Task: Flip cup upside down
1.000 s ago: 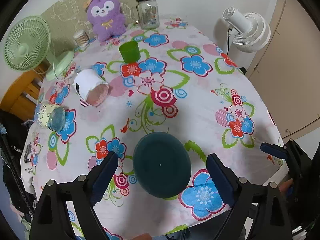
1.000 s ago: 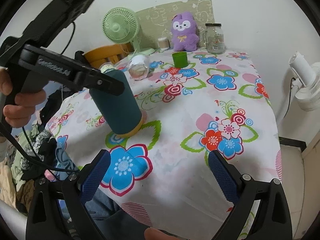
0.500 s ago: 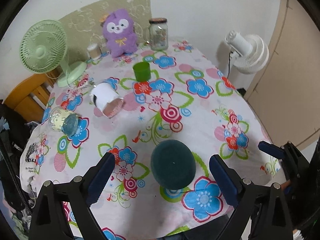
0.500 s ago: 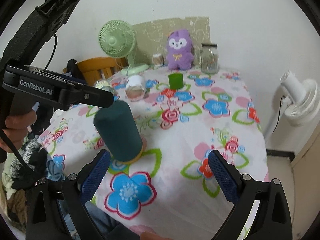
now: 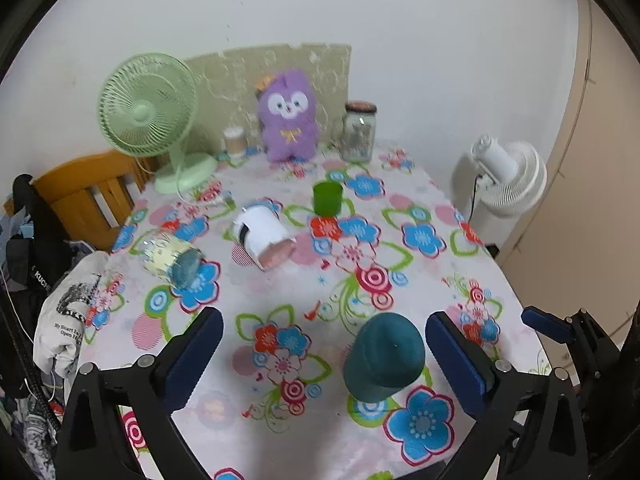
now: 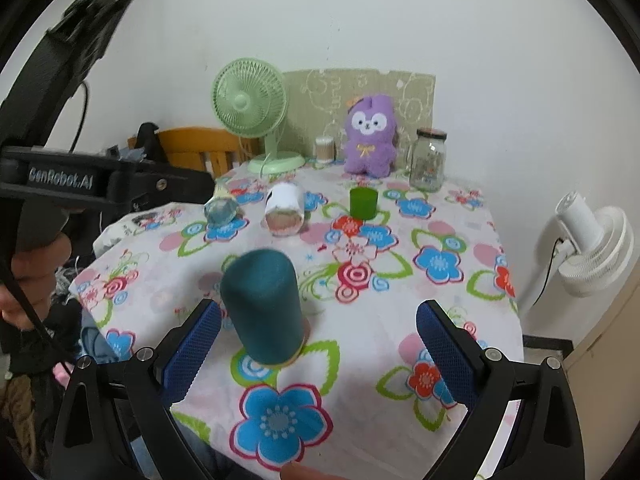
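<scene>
We see the dark teal cup [image 5: 383,356] standing upside down on the flowered table [image 5: 420,240], closed base up and rim on the cloth, near the table's near edge. Our left gripper [image 5: 322,354] is released, its blue pads spread wide on either side of the cup and touching nothing. Our right gripper [image 6: 318,346] is likewise spread open and empty, with the cup [image 6: 262,304] just beside its left pad. Toward the middle of the table a white cup [image 5: 264,238] and a glass jar [image 5: 170,260] lie on their sides, and a small green cup [image 5: 328,199] stands upright behind them. Along the far edge stand a green fan [image 5: 150,114], a purple plush toy [image 5: 289,116] and a lidded glass jar [image 5: 358,130].
</scene>
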